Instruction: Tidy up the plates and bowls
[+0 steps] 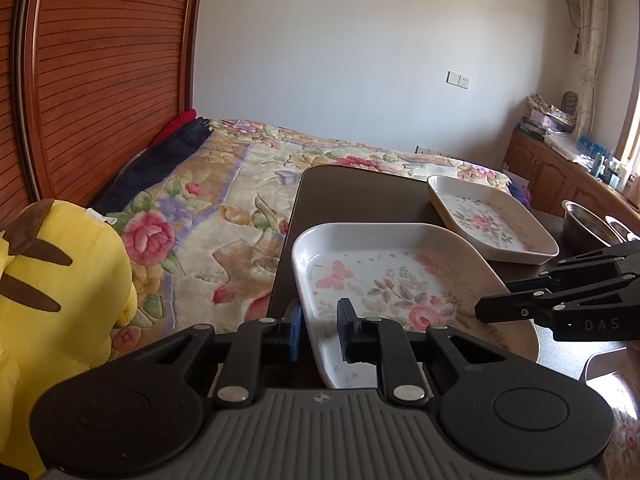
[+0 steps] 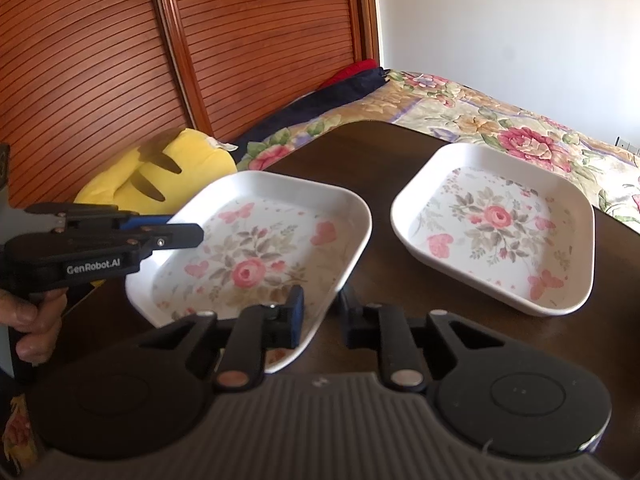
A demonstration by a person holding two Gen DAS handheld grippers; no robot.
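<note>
Far left, against the slatted wooden headboard (image 1: 108, 60): a yellow plush toy (image 1: 60, 280), beside a floral bedspread (image 1: 224, 184). Next, left gripper (image 1: 318, 328), jaws narrowed onto the near-left rim of the closer square floral plate (image 1: 384, 280), one blue-padded finger outside the wall, the other inside. Seen from the right wrist, the same plate (image 2: 256, 248) tilted, its left side raised off the dark tabletop (image 2: 376, 184), with a hand (image 2: 36, 320) around the left gripper's handle. Right gripper (image 2: 320, 312) clamped on that plate's opposite rim, one finger over the floral inside, the other under the edge. Further right, apart from the held plate: a second square floral plate (image 2: 496, 224) flat on the tabletop. Far right in the left wrist view: a metal bowl (image 1: 588, 220) at the tabletop's edge, wooden cabinets (image 1: 556, 172) behind.
</note>
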